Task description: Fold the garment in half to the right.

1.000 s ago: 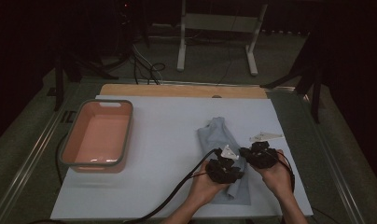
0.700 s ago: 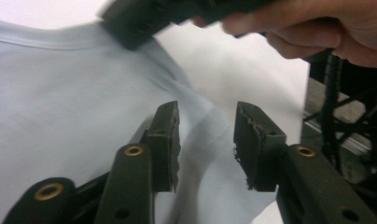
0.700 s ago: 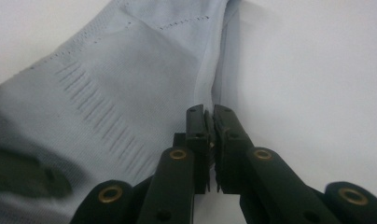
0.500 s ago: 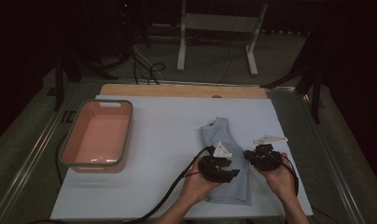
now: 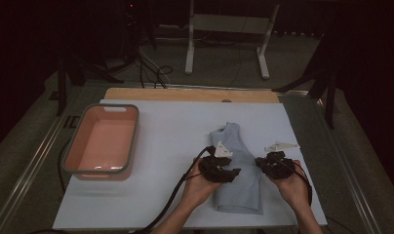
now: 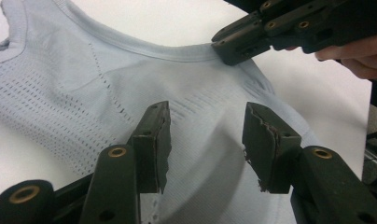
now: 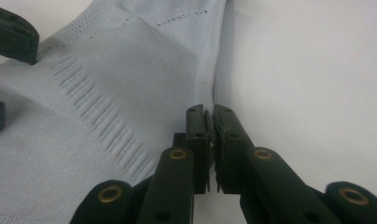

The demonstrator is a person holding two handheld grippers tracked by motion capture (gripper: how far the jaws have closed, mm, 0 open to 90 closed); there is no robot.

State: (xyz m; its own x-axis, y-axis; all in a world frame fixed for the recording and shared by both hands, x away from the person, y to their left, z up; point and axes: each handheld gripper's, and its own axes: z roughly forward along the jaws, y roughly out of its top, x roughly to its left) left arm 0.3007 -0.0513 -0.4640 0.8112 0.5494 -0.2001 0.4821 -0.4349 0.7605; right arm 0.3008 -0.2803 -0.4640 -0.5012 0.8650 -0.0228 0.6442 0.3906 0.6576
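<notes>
- High view: a pale blue garment point(image 5: 236, 170) lies folded lengthwise on the white sheet point(image 5: 175, 126) that covers the table, toward the near right, well apart from the pink tub point(image 5: 100, 143) at the left.
- The cloth looks thin, light and limp, part of it a perforated mesh; I judge it will sag and slide on itself, so the bound edges and hems are the sure places to pinch it, not the open weave.
- Right gripper view: the right gripper point(image 7: 210, 119) is clenched on the garment's seamed edge, its jaws pressed together with the hem caught between them, low against the sheet.
- Left gripper view: the left gripper point(image 6: 205, 135) has just been opening; its jaws stand apart above the middle of the cloth with nothing pinched, so it is released.
- In the high view, both forearms come in from the near edge. The left hand point(image 5: 200, 183) sits at the garment's left side and the right hand point(image 5: 292, 185) at its right side, each gripper angled inward toward the other across the fabric.
</notes>
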